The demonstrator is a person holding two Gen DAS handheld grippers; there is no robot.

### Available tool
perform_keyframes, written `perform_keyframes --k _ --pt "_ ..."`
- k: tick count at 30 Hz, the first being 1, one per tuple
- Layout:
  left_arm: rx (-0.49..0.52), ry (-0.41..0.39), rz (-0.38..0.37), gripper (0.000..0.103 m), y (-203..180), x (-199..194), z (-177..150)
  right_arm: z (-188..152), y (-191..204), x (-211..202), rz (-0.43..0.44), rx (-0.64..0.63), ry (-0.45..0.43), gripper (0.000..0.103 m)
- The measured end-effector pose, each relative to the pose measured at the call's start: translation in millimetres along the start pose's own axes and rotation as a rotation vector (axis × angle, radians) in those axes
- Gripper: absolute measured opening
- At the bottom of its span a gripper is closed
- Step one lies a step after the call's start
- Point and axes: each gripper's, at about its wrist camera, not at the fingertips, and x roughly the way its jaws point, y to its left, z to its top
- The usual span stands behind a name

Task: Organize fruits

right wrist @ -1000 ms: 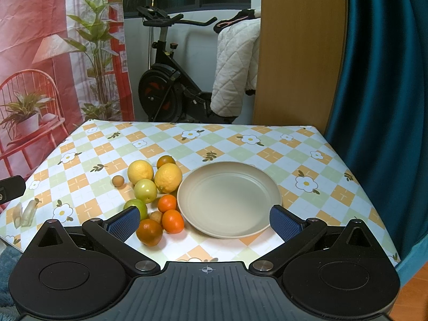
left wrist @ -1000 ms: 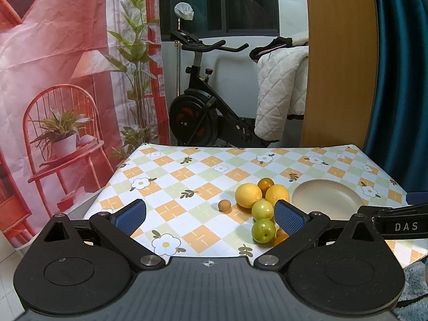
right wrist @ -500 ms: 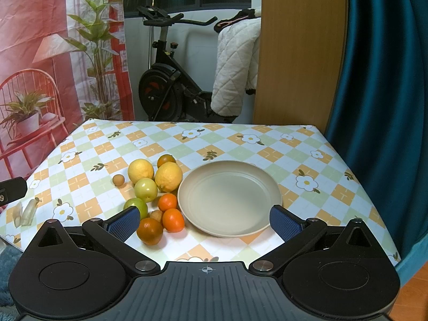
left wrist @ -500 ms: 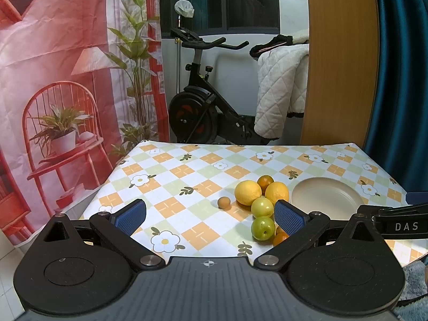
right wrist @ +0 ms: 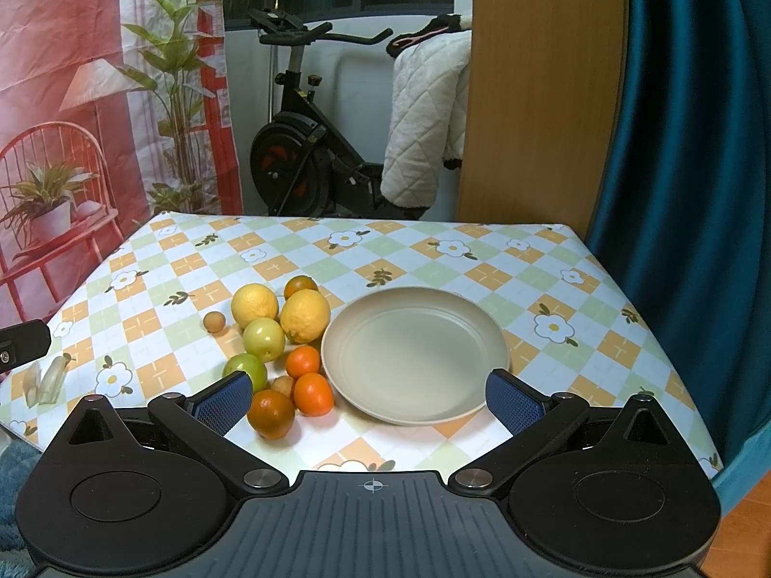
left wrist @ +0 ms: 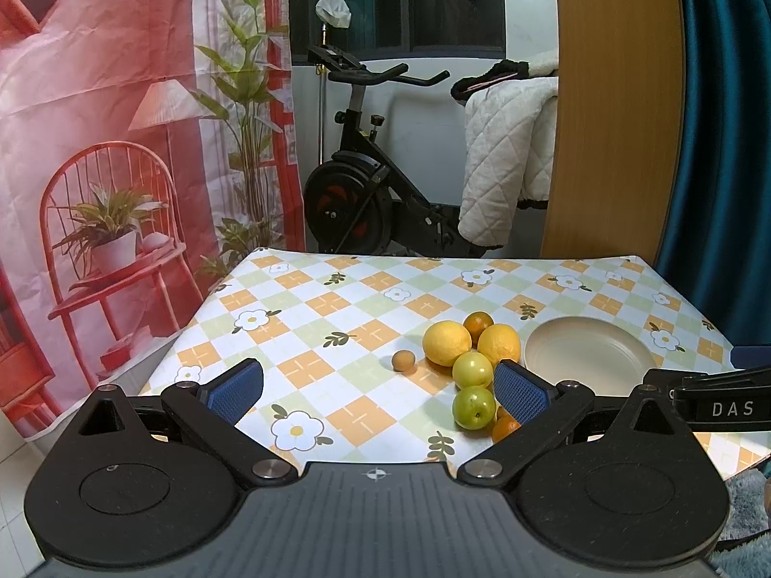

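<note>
A counter (right wrist: 433,250) covered in a checked cloth of orange, green and white squares with daisy prints holds one container: a round, shallow, beige plate (right wrist: 415,354). Nothing lies in the plate; its inner surface is bare.

All the fruit sits on the cloth just left of the plate, in a tight cluster. At the back are two large yellow citrus fruits, the left one (right wrist: 254,305) and the right one (right wrist: 305,315) side by side, with a dark orange fruit (right wrist: 300,285) tucked behind them. In front of them is a pale green-yellow round fruit (right wrist: 263,338), and nearer the camera a greener one (right wrist: 245,370), partly hidden by a blue pad. Beside the plate's left rim are two small bright tangerines, one (right wrist: 303,361) behind the other (right wrist: 313,394). A darker reddish-orange fruit (right wrist: 271,413) sits at the front of the cluster, with a small tan fruit (right wrist: 283,385) wedged behind it. A little brown round fruit (right wrist: 213,321) rests alone, slightly left of the group.

The right tongs (right wrist: 368,397) are spread wide, holding nothing, hovering at the counter's near edge facing the plate. The left tongs (left wrist: 378,392) are also spread wide and hold nothing, positioned further left, facing the cluster.

Behind the counter stand an exercise bike (right wrist: 308,144) and a white quilted blanket (right wrist: 424,120).
</note>
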Motion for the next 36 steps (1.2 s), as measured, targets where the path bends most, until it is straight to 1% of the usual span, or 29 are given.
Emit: perform_keyframes --k 16,23,27,30,32,35,36 --pt "-0.003 0.0 0.001 0.103 0.7 -0.6 -0.6 -0.3 0.1 0.4 0.0 0.001 0.002 0.103" --pt "-0.014 0.031 0.016 0.103 3.4 3.9 1.6 -0.1 0.2 1.4 -0.001 0.0 -0.001 0.103" --pt "-0.032 0.021 0.037 0.103 15.0 11.4 9.2 -5.7 2.1 7.3 0.022 -0.015 -0.015 0.103" --pt "-0.031 0.002 0.054 0.103 22.3 22.2 16.7 0.4 0.0 15.0 0.046 -0.02 -0.022 0.103" --pt "-0.02 -0.002 0.07 0.102 24.2 32.3 22.0 7.0 -1.0 22.0 0.079 -0.027 -0.038 0.103" --pt "-0.032 0.004 0.076 0.095 29.1 46.8 30.3 22.7 -5.2 33.4 0.1 -0.024 -0.068 0.103" --pt "-0.043 0.005 0.074 0.094 30.9 52.2 32.9 26.2 -6.0 37.3 0.108 -0.021 -0.074 0.103"
